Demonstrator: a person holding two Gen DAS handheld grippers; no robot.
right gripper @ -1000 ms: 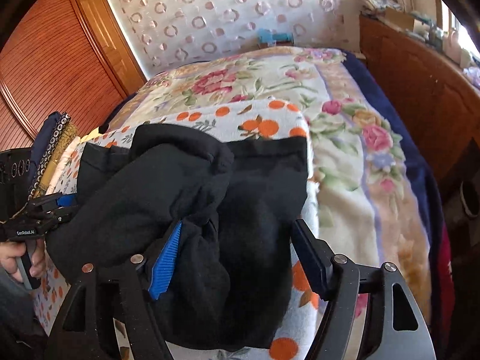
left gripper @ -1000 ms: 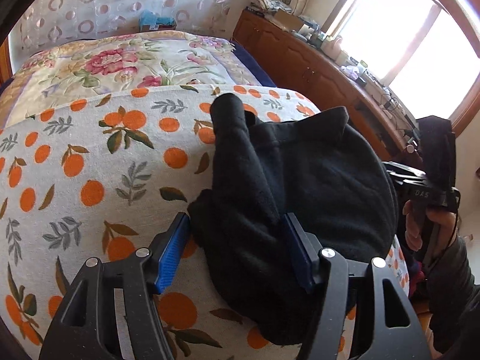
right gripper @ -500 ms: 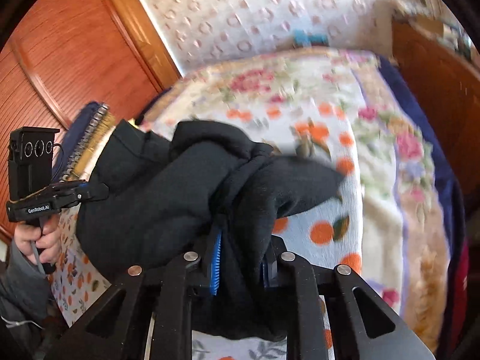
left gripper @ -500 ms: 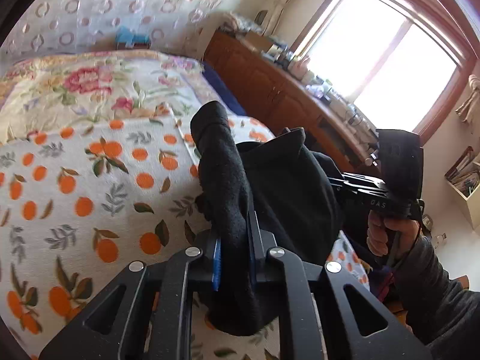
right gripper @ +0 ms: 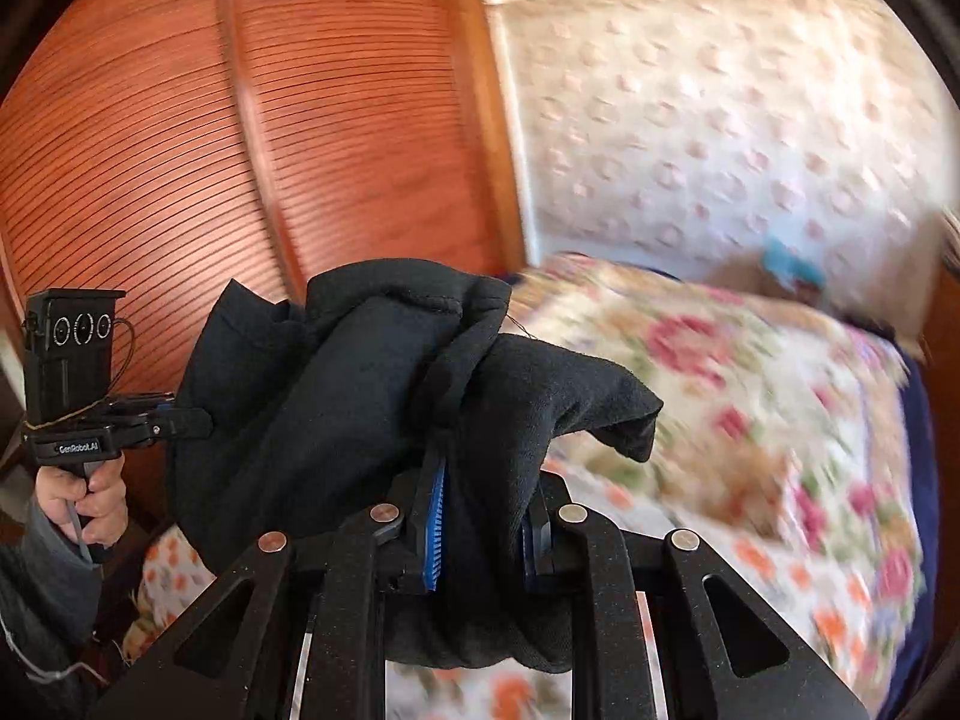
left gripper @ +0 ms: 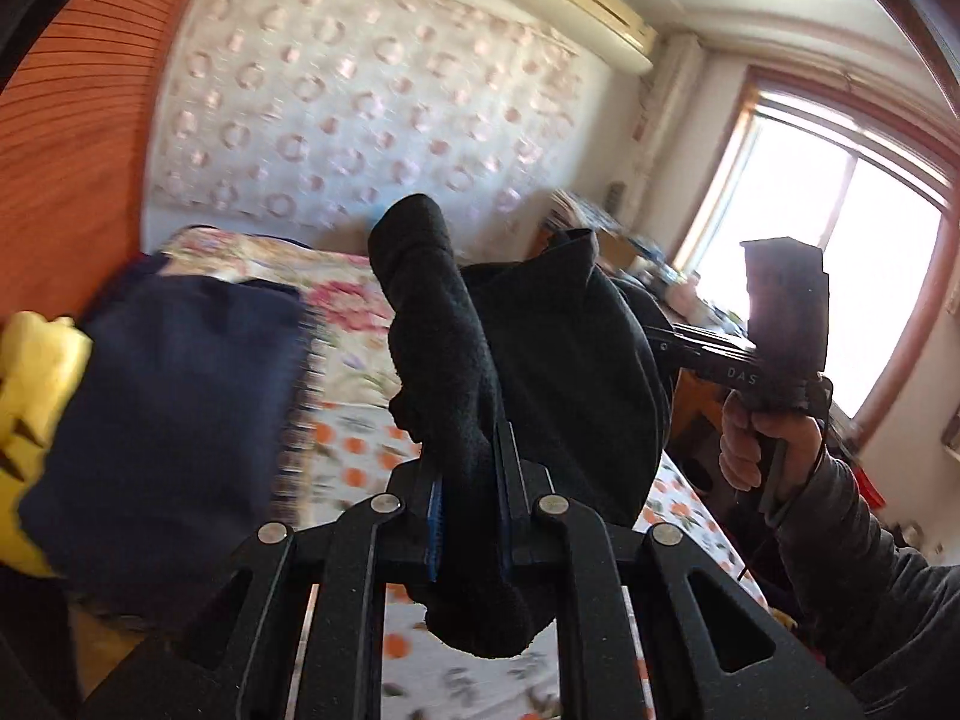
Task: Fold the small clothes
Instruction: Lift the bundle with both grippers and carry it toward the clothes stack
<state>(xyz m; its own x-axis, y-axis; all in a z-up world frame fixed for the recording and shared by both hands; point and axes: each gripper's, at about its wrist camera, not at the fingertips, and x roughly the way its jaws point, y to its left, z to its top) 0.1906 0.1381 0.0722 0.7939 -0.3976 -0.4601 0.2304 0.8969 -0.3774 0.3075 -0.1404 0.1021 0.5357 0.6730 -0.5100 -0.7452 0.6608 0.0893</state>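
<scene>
Floral bedspread (right gripper: 750,420) under black garment (left gripper: 540,360), pinched by both hand-held grippers (left gripper: 469,516) (right gripper: 483,531).

Black garment (left gripper: 564,372): thick matt fleece-like cloth, slightly napped. Bedspread (right gripper: 750,420): soft printed cloth, floral. Wardrobe door (right gripper: 150,138): reddish wood, ribbed, mild sheen. Left gripper (left gripper: 470,480): matt black plastic, metal rivets, ridged blue pads (left gripper: 433,516).
</scene>
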